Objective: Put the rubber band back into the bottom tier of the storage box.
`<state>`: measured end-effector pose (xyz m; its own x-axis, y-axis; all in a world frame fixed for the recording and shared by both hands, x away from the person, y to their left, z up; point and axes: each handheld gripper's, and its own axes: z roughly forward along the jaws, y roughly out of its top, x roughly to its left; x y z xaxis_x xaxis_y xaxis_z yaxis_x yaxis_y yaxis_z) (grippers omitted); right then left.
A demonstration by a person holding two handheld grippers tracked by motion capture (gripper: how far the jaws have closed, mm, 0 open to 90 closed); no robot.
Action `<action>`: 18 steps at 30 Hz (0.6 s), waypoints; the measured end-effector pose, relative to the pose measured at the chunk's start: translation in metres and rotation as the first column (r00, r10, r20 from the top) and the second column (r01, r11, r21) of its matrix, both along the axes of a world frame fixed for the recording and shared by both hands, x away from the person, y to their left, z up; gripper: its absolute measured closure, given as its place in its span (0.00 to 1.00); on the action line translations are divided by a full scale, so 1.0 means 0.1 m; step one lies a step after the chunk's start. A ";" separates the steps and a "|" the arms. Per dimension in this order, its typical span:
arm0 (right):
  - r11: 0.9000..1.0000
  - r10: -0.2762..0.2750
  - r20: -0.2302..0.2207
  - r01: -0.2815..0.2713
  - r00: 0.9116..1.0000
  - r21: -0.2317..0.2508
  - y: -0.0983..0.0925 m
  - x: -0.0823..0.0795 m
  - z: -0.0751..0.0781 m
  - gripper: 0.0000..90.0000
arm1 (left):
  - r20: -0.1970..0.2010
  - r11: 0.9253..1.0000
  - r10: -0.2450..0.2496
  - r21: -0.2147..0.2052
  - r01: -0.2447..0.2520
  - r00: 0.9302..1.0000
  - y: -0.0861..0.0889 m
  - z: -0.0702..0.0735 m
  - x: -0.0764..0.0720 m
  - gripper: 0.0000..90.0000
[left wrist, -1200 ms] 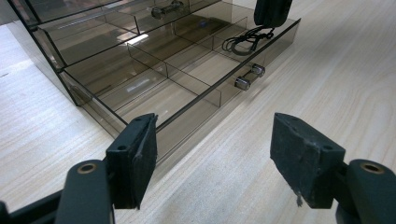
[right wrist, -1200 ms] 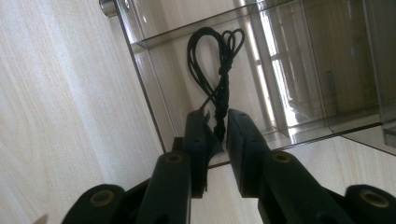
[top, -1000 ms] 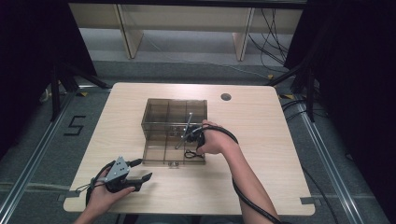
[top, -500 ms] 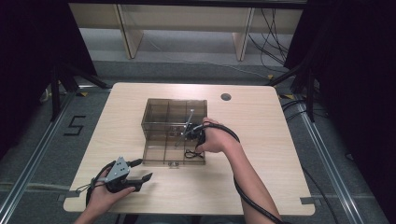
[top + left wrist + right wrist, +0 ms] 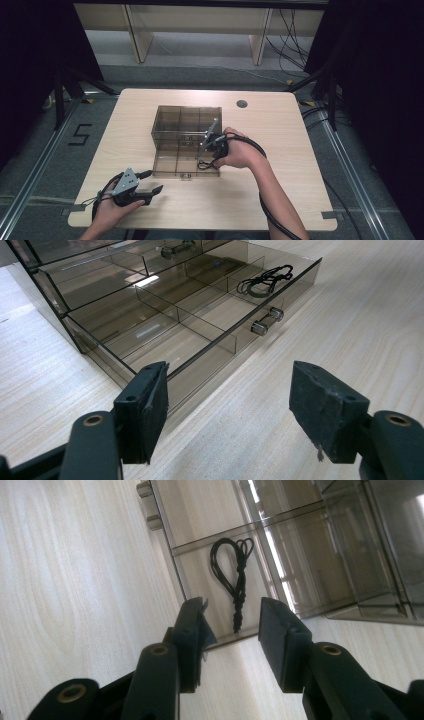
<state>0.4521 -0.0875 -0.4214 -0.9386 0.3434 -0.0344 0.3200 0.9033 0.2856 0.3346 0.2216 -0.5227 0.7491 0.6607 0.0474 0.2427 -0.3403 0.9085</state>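
Left gripper (image 5: 150, 191): rested low on the near left part of the table in the person's left hand (image 5: 112, 210); its jaws were spread wide with nothing between them, facing the near corner of the drawer.
Table (image 5: 280, 200): pale wood grain, with a round dark grommet hole (image 5: 242, 104) near the far right edge.
Drawer (image 5: 200, 327): smoky clear plastic, pulled out toward the person from the organiser box (image 5: 185, 120), split into compartments, with two small metal knobs (image 5: 266, 321) on its front wall.
Cord (image 5: 233, 577): a thin black cord tied into a loop with a knotted tail, lying flat in the drawer's front right compartment, just behind the front wall.
Right gripper (image 5: 232, 620): held by the right hand (image 5: 240, 152) above the drawer's right end; its jaws had just been opening and stood apart, empty. In the right gripper view the cord lay beyond and between the two pads, untouched, its tail end closest to them.
Room: grey floor, metal rails on both sides, pale wooden legs beyond the table, dark drapes left and right, loose cables at the far right.
Writing: a black "5" (image 5: 80, 135) marked on the floor left of the table.
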 end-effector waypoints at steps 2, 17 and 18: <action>0.999 -0.018 -0.013 0.019 1.000 0.048 -0.04 -0.05 0.01 0.69 | 0.000 1.000 0.001 -0.002 -0.001 1.000 0.00 0.00 0.00 0.35; 0.971 -0.094 0.087 0.072 0.992 0.227 -0.52 -0.28 -0.08 0.64 | -0.001 1.000 0.000 -0.003 0.000 1.000 -0.01 0.00 0.01 0.35; 0.969 -0.104 0.097 0.079 0.990 0.235 -0.55 -0.29 -0.09 0.64 | -0.002 1.000 0.000 -0.003 0.000 1.000 -0.01 0.00 0.01 0.35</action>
